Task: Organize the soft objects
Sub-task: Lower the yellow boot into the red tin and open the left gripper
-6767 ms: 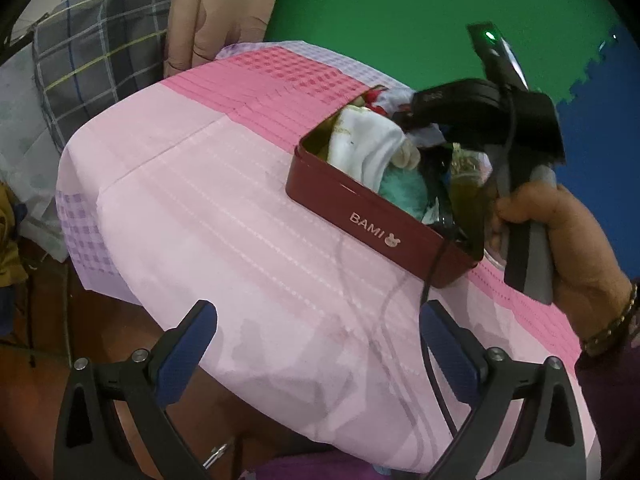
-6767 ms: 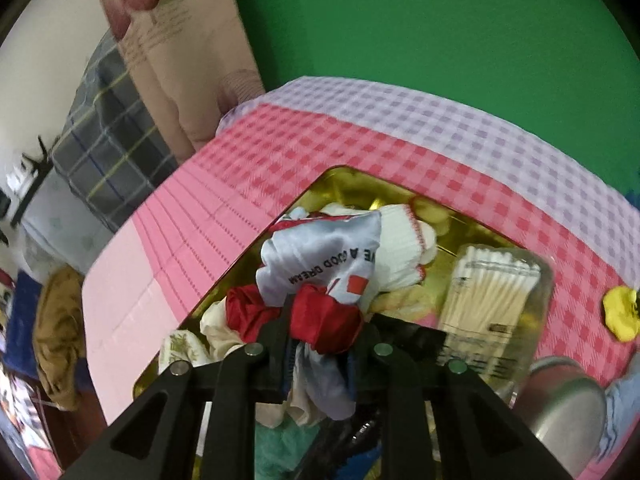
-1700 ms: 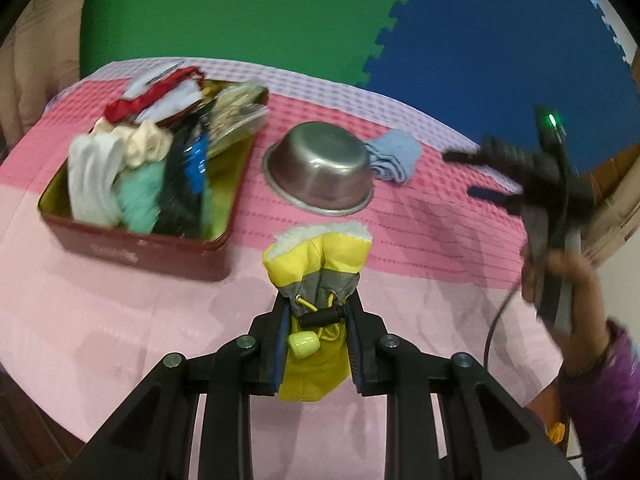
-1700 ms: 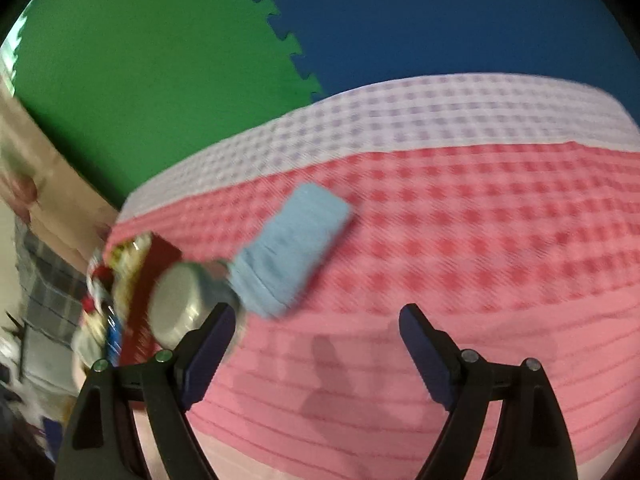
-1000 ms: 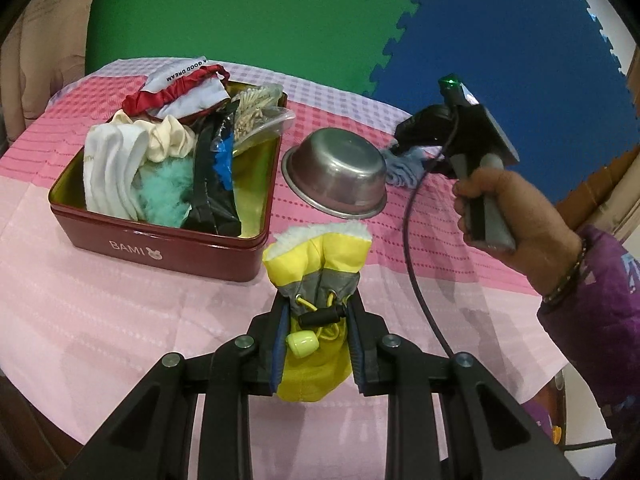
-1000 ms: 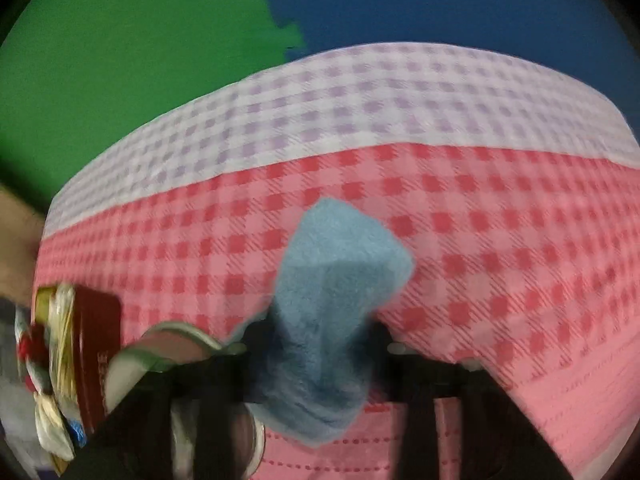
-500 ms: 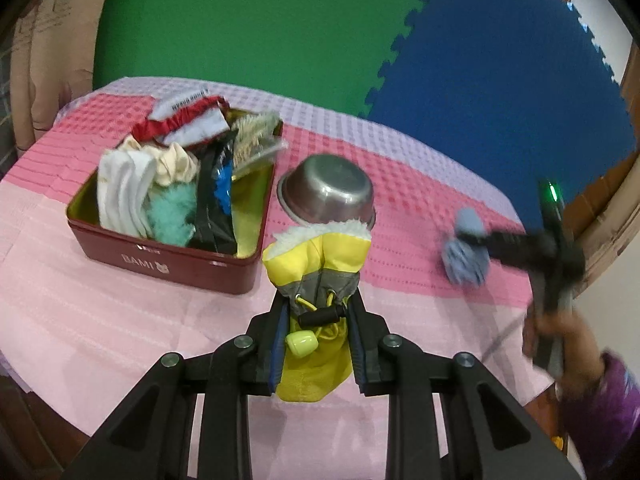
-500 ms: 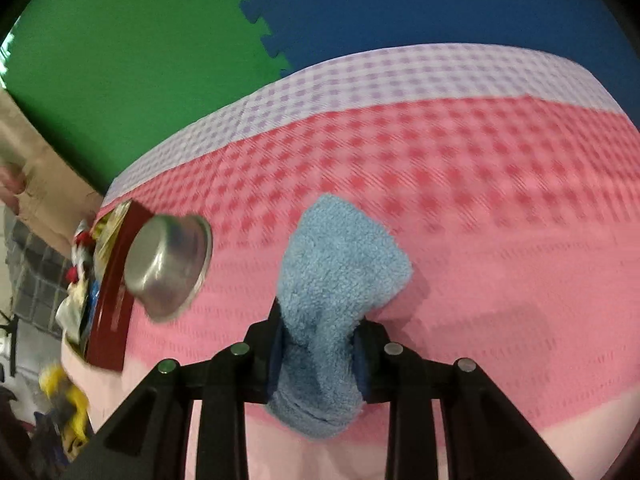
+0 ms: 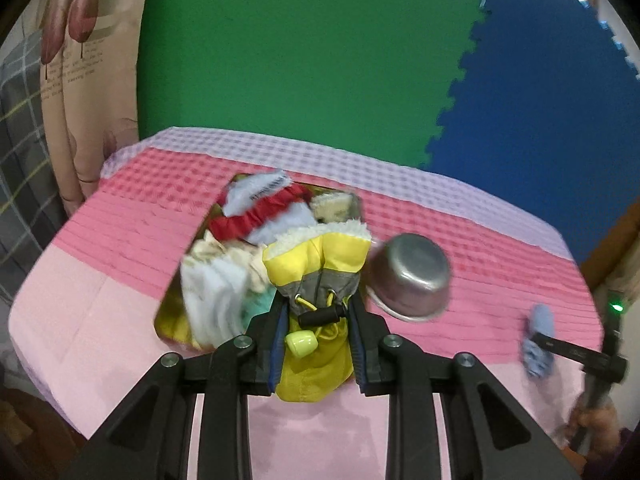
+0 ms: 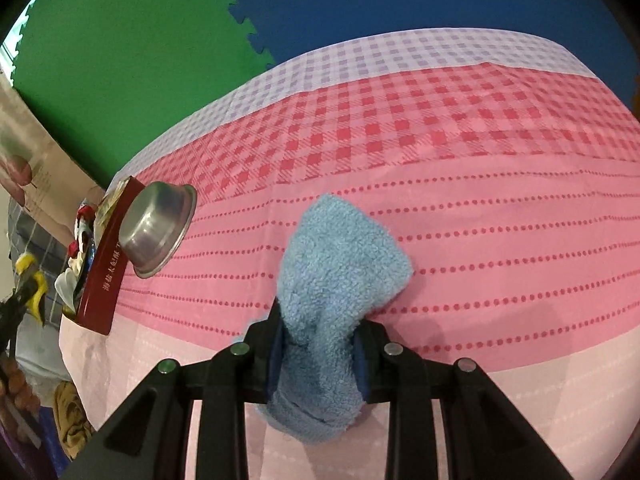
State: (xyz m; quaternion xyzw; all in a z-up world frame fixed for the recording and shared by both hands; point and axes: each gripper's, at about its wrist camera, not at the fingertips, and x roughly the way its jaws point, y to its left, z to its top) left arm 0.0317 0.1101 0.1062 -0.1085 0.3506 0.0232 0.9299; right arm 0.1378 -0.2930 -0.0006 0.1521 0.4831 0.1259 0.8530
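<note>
My left gripper (image 9: 318, 322) is shut on a yellow and grey fleece-lined bootie (image 9: 316, 272), held up over the near end of the red tin (image 9: 168, 312). The tin is full of soft things: white, red and teal cloth. My right gripper (image 10: 318, 354) is shut on a fluffy blue sock (image 10: 336, 280), held above the pink tablecloth well to the right of the tin. The blue sock (image 9: 538, 346) and right gripper also show at the right edge of the left wrist view. The tin (image 10: 106, 268) and bootie (image 10: 34, 280) show at the far left of the right wrist view.
An upturned steel bowl (image 9: 412, 276) stands just right of the tin; it also shows in the right wrist view (image 10: 156, 226). The round table has a pink checked cloth (image 10: 480, 208). Green and blue foam mats stand behind. A curtain (image 9: 80, 80) hangs at the left.
The right gripper closed on the blue sock and lifted it away to the right. The left gripper has carried the bootie forward, over the tin.
</note>
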